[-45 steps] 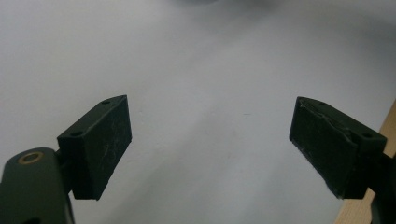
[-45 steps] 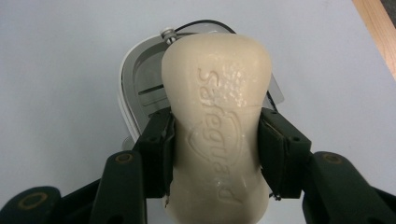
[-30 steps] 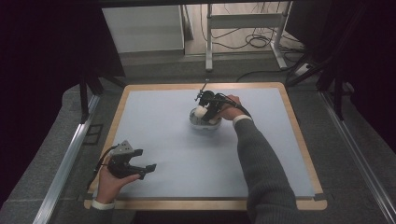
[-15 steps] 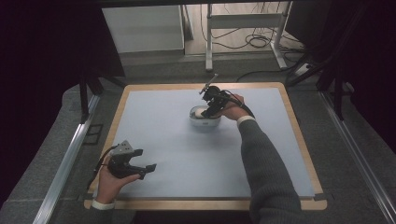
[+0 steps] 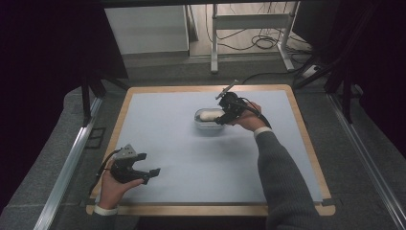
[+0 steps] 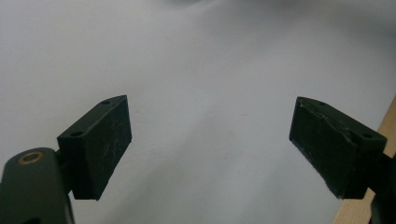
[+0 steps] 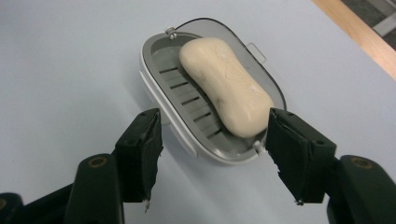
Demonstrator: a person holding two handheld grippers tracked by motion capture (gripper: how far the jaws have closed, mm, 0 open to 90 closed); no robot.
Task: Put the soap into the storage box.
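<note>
Down at about seven o'clock on the table [image 5: 158, 139], the left gripper [image 5: 143, 173] rests in the person's left hand [image 5: 112, 189], near the wooden edge. Its jaws stand wide apart with nothing between them — the left gripper view has just bare pale mat past them and a strip of wood at three o'clock.

Up past the middle, toward one o'clock, sits the soap dish [image 5: 208, 120]. It is an oval grey tray with slots in its floor and a pale rim. A cream bar of soap [image 7: 225, 85] lies in it, long and rounded, leaning toward the far side of the dish.

Right next to the dish, at its three o'clock side in the high view, the right gripper [image 5: 224, 117] is held by the right hand [image 5: 246, 117]. Its jaws are open too. In the right gripper view they stand on either side of the near end of the dish, gripping nothing; the right-hand jaw looks close to the rim, and I cannot tell if it touches.

The dish looks like hard, light plastic, so I think it will stay stiff but may skid on the smooth mat. The soap looks firm and smooth — likely slippery, and hard jaws could dent it. For the soap, the narrow middle seems the best place to pinch. For the dish, the short end rim between the jaws looks best.
</note>
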